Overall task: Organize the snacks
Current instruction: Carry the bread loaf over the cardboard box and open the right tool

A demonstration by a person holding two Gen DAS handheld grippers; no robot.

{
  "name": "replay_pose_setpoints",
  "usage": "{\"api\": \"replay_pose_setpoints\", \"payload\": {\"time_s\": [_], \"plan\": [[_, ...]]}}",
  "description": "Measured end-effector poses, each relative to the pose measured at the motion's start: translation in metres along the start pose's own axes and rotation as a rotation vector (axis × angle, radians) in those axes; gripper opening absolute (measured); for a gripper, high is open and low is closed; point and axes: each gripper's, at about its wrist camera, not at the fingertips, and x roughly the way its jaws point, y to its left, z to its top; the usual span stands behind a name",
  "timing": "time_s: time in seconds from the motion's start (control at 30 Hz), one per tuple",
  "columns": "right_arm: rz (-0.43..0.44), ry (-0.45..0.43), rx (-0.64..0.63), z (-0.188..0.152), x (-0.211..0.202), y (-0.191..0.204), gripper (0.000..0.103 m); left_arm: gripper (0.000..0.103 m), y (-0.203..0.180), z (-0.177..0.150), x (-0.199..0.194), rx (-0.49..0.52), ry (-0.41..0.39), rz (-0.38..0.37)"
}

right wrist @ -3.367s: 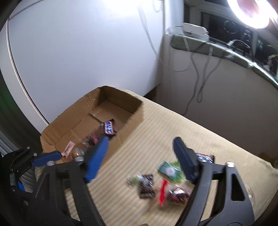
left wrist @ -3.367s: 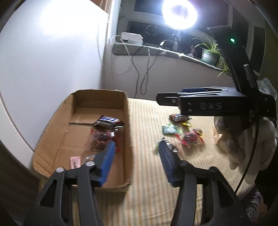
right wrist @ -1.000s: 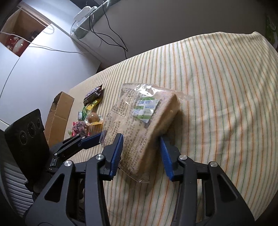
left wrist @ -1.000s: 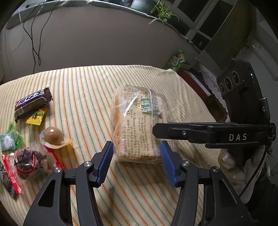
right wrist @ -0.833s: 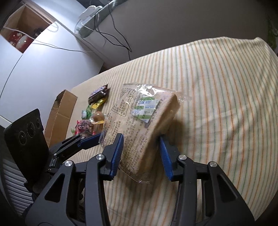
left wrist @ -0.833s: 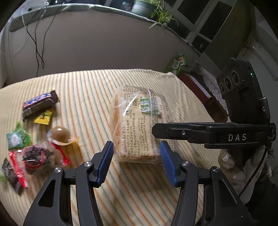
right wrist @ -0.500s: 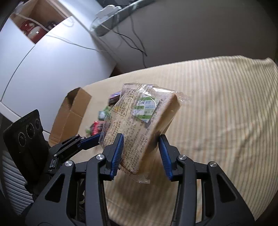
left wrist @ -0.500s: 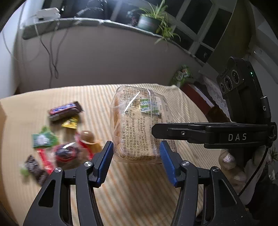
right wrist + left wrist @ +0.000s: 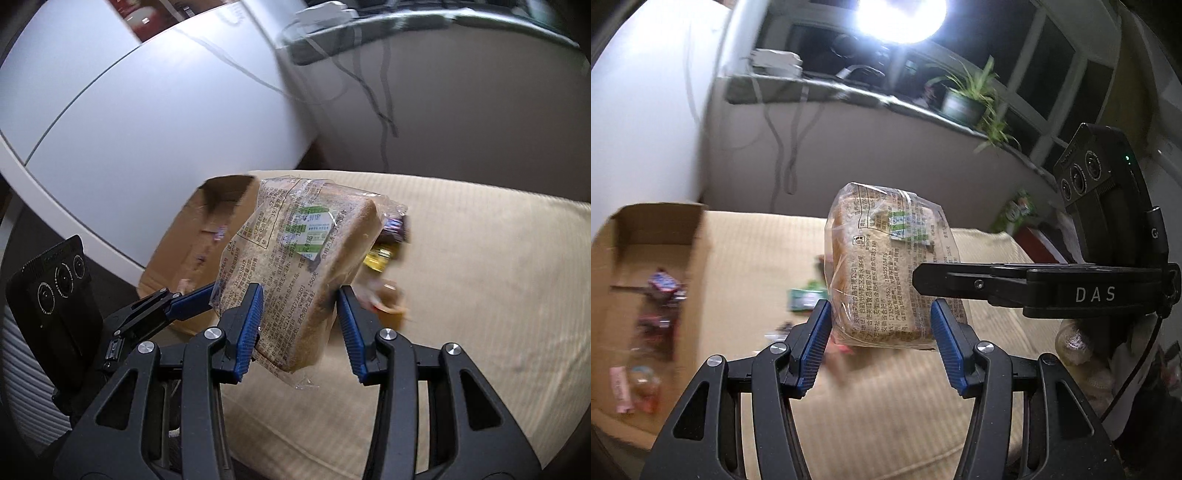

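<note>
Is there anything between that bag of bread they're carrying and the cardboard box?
Nothing visible blocks it. The bread bag, gripped by both the left gripper and right gripper, hangs above the striped table. Loose snacks lie low on the table beneath the path, and the cardboard box is open-topped.

A clear printed bag of sliced bread (image 9: 886, 266) hangs tilted above the striped cloth; small wrapped snacks (image 9: 661, 291) lie in the open cardboard box (image 9: 653, 225).

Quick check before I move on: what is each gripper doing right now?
Left gripper: shut on the bagged bread loaf, gripping its near end.
Right gripper: shut on the same bagged bread loaf, lifted off the striped cloth.
</note>
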Motion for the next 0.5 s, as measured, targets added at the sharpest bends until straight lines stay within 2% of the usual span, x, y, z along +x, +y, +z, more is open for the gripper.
{"api": "replay_pose_setpoints", "payload": {"time_s": [0.2,0.5], "plan": [[0.045,0.026,-0.067,0.013,0.033,0.046,0.044,0.054,0.043,-0.003,-0.033,-0.056,-0.042,0.079],[0.098,0.087,-0.138,0.019,0.088,0.104,0.044,0.054,0.093,-0.016,-0.06,-0.127,-0.062,0.164]]}}
